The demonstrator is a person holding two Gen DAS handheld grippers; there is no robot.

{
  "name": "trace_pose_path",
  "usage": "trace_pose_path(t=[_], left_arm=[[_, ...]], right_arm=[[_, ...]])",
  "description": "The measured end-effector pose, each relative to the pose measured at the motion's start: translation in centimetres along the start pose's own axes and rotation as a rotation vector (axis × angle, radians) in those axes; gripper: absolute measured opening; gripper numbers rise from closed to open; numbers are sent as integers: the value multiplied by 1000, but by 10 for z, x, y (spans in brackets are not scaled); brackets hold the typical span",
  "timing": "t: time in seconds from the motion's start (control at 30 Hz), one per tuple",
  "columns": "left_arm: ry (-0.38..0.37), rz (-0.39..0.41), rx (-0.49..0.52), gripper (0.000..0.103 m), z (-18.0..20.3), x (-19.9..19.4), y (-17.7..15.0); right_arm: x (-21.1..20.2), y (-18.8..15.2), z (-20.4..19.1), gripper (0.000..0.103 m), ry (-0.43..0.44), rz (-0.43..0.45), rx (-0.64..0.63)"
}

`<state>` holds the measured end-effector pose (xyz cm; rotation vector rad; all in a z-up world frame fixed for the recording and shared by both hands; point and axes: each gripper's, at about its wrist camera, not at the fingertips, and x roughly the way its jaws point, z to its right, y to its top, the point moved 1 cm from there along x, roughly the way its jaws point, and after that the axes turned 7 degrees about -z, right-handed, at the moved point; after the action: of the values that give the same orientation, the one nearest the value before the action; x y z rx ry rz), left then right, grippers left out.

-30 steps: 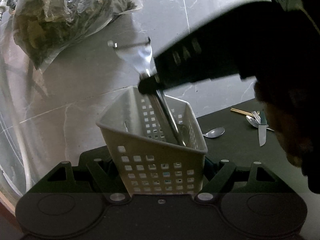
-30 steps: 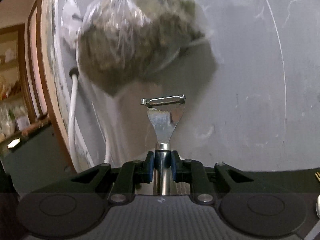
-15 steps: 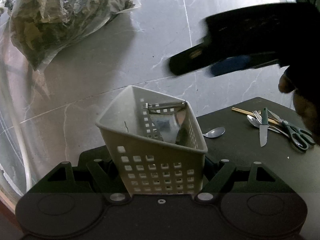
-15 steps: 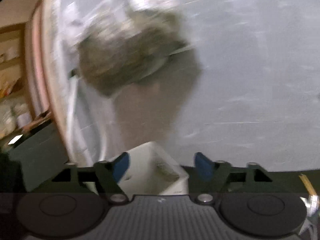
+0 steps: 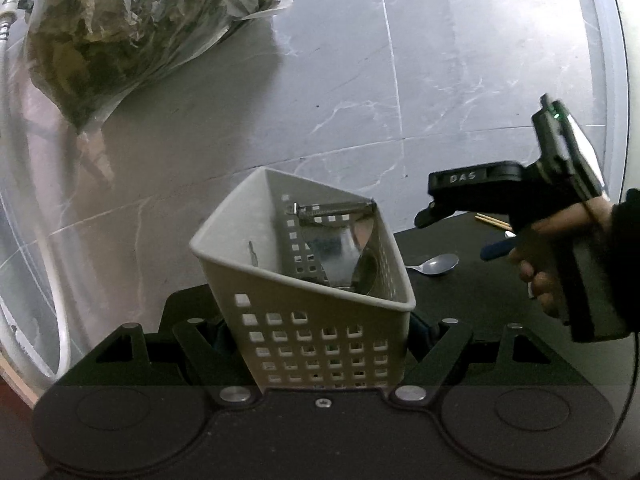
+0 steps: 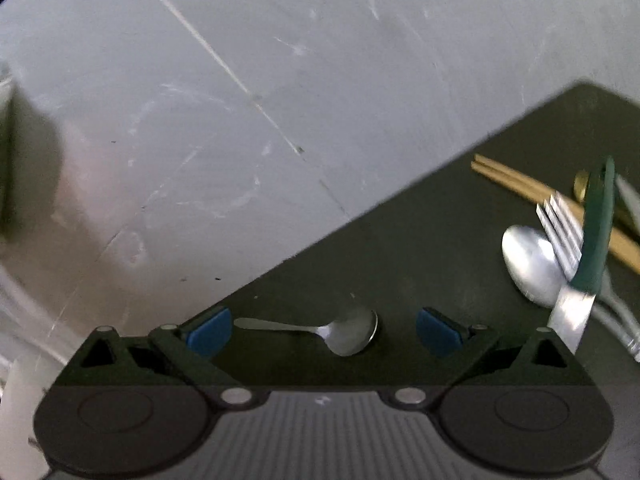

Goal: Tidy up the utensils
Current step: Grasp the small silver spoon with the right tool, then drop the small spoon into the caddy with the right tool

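Observation:
My left gripper point(image 5: 316, 344) is shut on a white perforated basket point(image 5: 248, 220), held tilted in front of the camera. A metal peeler point(image 5: 332, 216) rests inside it beside another metal utensil. In the left wrist view my right gripper point(image 5: 464, 232) hangs to the right of the basket, held by a hand. Its jaws are opening and the pads point(image 6: 208, 330) press on nothing. Seen between them, a small spoon point(image 6: 352, 336) lies on the dark table point(image 6: 420, 240). Further right lie a large spoon point(image 6: 528, 264), a fork point(image 6: 560, 232), a green-handled knife point(image 6: 596, 240) and chopsticks point(image 6: 512, 180).
A clear bag of dried leaves point(image 5: 132, 28) hangs against the grey marble wall point(image 5: 440, 80) at upper left. A white hose point(image 5: 60, 336) runs down the left edge. The table's far edge meets the wall just behind the small spoon point(image 5: 436, 266).
The right gripper let the peeler go into the basket, opened wide, then swung right and down over the table's utensils. The left gripper and basket stayed put.

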<state>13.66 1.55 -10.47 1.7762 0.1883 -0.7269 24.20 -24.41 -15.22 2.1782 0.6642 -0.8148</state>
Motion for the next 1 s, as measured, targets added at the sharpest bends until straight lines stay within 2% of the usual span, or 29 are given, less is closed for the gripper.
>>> trace_pose_path(t=[0.07, 0.23, 0.3, 0.37, 0.5, 0.7, 0.83, 1.0], left_arm=[[2, 0, -1, 81, 0, 1, 1], [2, -1, -3, 81, -1, 0, 0], [0, -1, -1, 81, -2, 0, 0], [0, -1, -1, 81, -2, 0, 0], [-4, 0, 2, 81, -3, 0, 0], [-11, 6, 4, 81, -4, 1, -1], [-23, 15, 11, 80, -6, 1, -3], [-34, 33, 23, 80, -8, 1, -7]], right_arm=[[7, -2, 2, 97, -31, -2, 11], [12, -6, -3, 71, -106, 26, -47], [14, -7, -7, 49, -147, 26, -77], [15, -11, -13, 36, -208, 31, -120], [14, -22, -14, 13, -244, 52, -157], [4, -24, -16, 5, -218, 85, -183], [-26, -18, -35, 1, -210, 153, -301], [-70, -11, -64, 0, -248, 238, -462]])
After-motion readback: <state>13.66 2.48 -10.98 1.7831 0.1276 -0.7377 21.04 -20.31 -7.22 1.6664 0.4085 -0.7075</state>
